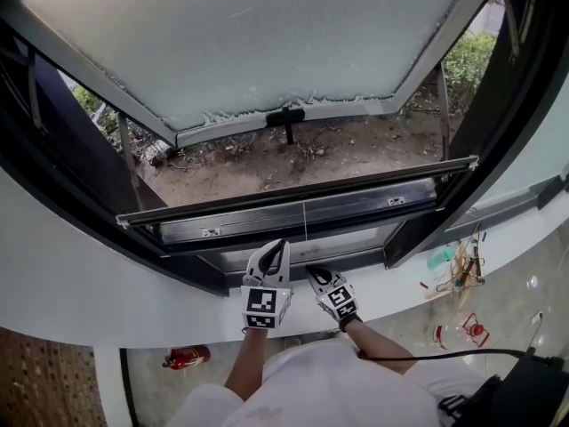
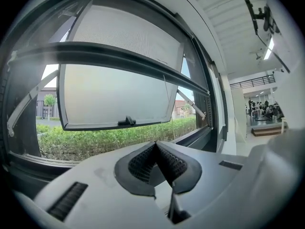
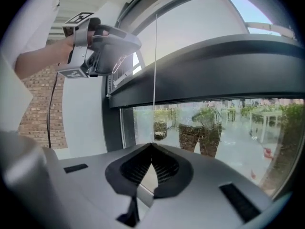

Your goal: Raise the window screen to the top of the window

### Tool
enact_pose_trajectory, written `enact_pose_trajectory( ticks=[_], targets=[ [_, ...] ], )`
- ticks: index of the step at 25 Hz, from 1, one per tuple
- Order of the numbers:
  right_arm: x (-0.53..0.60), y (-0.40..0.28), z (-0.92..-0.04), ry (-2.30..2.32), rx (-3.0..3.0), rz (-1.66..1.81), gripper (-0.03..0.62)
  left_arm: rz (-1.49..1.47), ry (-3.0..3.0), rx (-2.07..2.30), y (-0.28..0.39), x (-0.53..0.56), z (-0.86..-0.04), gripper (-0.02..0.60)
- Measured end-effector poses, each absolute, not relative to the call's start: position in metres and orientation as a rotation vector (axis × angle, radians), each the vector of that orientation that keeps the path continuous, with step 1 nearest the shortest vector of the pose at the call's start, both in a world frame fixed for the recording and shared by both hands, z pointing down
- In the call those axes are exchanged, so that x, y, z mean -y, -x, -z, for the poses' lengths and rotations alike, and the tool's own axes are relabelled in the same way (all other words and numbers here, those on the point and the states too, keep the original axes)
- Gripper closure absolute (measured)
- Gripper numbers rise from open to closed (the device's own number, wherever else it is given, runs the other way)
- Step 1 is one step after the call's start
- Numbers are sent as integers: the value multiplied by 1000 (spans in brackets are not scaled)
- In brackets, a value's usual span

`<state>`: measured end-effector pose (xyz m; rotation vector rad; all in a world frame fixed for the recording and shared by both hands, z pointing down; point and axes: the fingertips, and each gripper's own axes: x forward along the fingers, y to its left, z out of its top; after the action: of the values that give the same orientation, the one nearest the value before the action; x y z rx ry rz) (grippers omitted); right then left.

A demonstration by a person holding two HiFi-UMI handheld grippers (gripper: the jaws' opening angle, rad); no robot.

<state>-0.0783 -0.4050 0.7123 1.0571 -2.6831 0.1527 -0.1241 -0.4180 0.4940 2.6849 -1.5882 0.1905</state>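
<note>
The window screen's dark bottom bar (image 1: 302, 198) runs across the window opening, low down near the sill; it also shows as the bar (image 2: 119, 56) and the bar (image 3: 214, 75). The mesh (image 2: 128, 32) stretches above it. A thin pull cord (image 3: 155, 80) hangs from the bar's middle straight down into the tips of my right gripper (image 3: 152, 147), which is shut on it. In the head view the right gripper (image 1: 313, 272) is just under the cord (image 1: 304, 222). My left gripper (image 1: 281, 245) sits beside it, shut and empty, its tips (image 2: 156, 144) pointing out of the window.
Outside, the window sash (image 1: 267, 43) is swung open, with a black handle (image 1: 286, 118) on its lower edge. A hedge (image 2: 119, 137) lies beyond. The white sill (image 1: 89, 283) curves below the frame. A red fire extinguisher (image 1: 187, 357) and small clutter (image 1: 462, 269) are on the floor.
</note>
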Motion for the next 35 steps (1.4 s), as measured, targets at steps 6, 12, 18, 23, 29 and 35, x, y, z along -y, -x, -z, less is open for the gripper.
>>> enact_pose_trajectory(
  ticks=[6,12,18,23,29,35],
  targets=[
    [402,83,-699,-1069,2703,-162,591,-179,-2679,1592,127,412,-494,580],
    [400,84,-683,-1086,2736,-166,591,-130,-2655,1642,135,410,-489,580],
    [402,78,-670,-1129,2774,-160,591,-136,-2655,1622,131,406,-493,580],
    [406,82,-642,-1150,2837,-110,591,-142,-2648,1618,130,404,-497,580],
    [406,90,-624,-1158,2900,-121,591,-153,-2649,1626,131,400,-495,580],
    [407,86,-617,-1211,2903,-66,591,-118,-2622,1631,138,398,-493,580]
  ],
)
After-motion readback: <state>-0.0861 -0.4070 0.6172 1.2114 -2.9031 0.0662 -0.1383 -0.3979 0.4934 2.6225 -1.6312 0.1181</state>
